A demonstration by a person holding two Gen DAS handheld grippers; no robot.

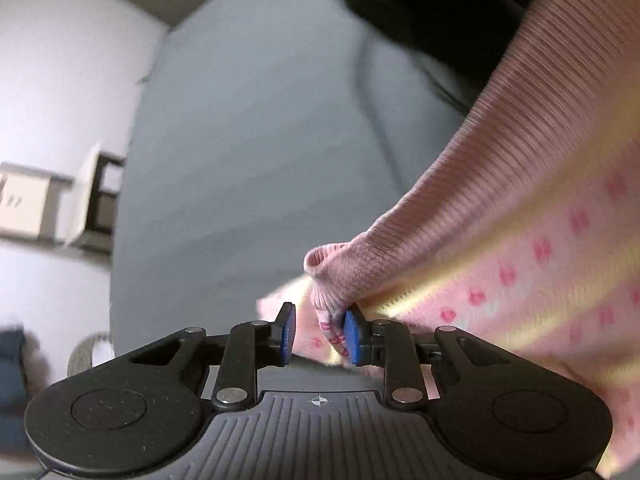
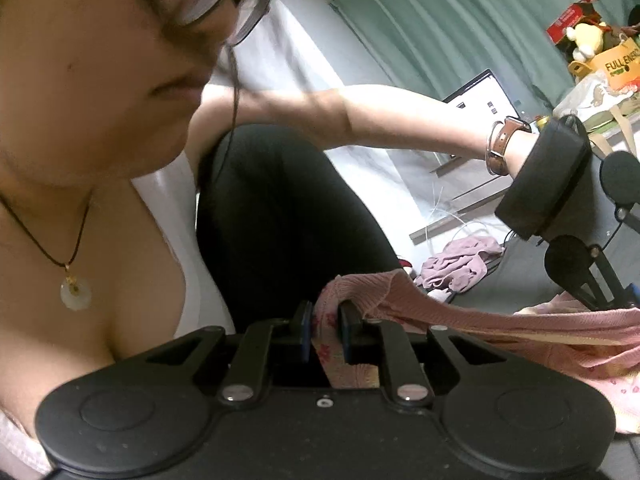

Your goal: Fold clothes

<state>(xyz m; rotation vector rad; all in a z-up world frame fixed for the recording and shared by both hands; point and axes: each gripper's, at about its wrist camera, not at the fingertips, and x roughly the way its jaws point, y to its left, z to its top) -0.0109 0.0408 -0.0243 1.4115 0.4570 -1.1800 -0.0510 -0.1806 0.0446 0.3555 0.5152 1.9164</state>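
Note:
A pink garment [image 1: 520,216] with a ribbed hem and small pink flower prints stretches taut to the right in the left wrist view. My left gripper [image 1: 320,332] is shut on one bunched corner of it, cloth filling the gap between the blue pads. In the right wrist view my right gripper [image 2: 326,332] is shut on another corner of the same pink garment [image 2: 460,316]. The cloth runs from there to the right, where the other gripper [image 2: 624,300] holds it near the frame edge. The garment hangs lifted between both grippers.
A grey bed surface [image 1: 248,152] lies below. A crumpled mauve garment [image 2: 460,264] sits on it further back. The person [image 2: 280,220] in black trousers leans close, an arm with a brown watch [image 2: 500,148] reaching right. A laptop [image 2: 480,96] and green curtains [image 2: 460,20] stand behind.

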